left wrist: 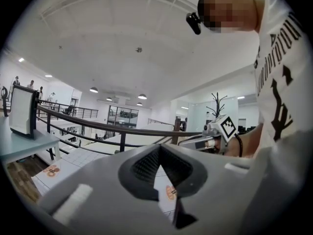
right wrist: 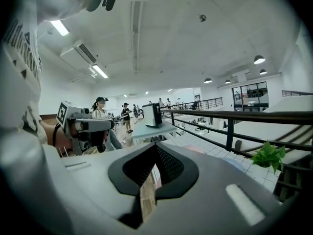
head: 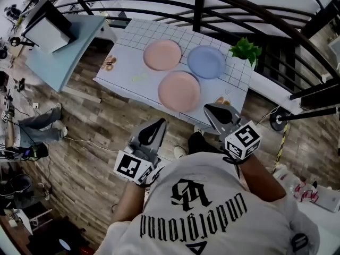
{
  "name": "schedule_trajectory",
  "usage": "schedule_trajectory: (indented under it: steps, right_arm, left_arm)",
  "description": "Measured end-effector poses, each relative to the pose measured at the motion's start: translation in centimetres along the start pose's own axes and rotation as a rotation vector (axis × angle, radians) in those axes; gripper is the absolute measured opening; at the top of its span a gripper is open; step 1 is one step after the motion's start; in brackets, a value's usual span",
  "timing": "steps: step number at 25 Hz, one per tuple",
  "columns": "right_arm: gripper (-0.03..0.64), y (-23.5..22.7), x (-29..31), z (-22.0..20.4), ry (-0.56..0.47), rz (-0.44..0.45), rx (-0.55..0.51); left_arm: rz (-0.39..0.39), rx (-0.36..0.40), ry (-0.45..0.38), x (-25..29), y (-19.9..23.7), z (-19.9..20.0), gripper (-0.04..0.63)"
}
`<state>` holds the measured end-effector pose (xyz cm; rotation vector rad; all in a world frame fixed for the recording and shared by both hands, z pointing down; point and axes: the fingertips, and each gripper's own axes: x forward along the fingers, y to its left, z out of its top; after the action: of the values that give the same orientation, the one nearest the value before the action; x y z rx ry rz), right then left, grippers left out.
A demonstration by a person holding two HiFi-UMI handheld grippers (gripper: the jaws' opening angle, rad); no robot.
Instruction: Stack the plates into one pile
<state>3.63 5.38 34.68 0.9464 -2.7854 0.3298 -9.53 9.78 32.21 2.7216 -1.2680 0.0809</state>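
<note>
Three plates lie apart on the white grid-patterned table (head: 122, 76): a pink plate (head: 162, 54) at the back left, a blue plate (head: 206, 61) at the back right, and a second pink plate (head: 179, 91) nearest me. My left gripper (head: 158, 122) (left wrist: 159, 148) hangs over the wooden floor, short of the table's near edge, shut and holding nothing. At the table's near right corner my right gripper (head: 217, 108) (right wrist: 156, 148) is also shut and holds nothing. Neither gripper touches a plate.
A small green plant (head: 245, 50) stands at the table's back right corner. A light blue table (head: 64, 47) with a white box (head: 49, 32) on it is to the left. A dark railing (head: 212, 4) curves behind the table. A person's legs (head: 37, 124) show at far left.
</note>
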Motion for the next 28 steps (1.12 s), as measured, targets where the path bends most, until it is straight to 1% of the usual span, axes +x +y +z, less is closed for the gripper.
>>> schedule_trajectory:
  steps: [4,6,9,15,20,23,28]
  right_arm:
    - [0.000,-2.2,1.2,-0.1,0.019,0.002,-0.007]
    - [0.000,-3.4,1.7,0.0,0.032,-0.003,-0.020]
    - [0.000,-5.8,2.2,-0.3,0.056,-0.017,-0.026]
    - [0.000,-11.1,3.2,-2.3,0.126,-0.054,0.007]
    - [0.000,-14.9,4.1,-3.2,0.147,-0.048,0.067]
    - [0.000,-17.4,4.7,-4.3,0.162,-0.067,0.094]
    - [0.000,-21.4,5.2,-6.6,0.195,-0.090,0.172]
  left_arm:
    - [0.030,-0.027,0.008,1.6,1.9,-0.5,0.049]
    - [0.037,-0.023,0.018,2.8,2.5,-0.7,0.049]
    - [0.033,-0.002,0.037,5.0,2.8,-1.0,0.049]
    - [0.012,-0.031,0.050,9.8,3.8,-1.3,0.049]
    - [-0.006,-0.059,0.100,13.5,5.2,-3.0,0.049]
    - [-0.014,-0.074,0.127,15.5,6.1,-4.5,0.049]
    - [-0.028,-0.119,0.168,18.6,7.1,-6.6,0.049]
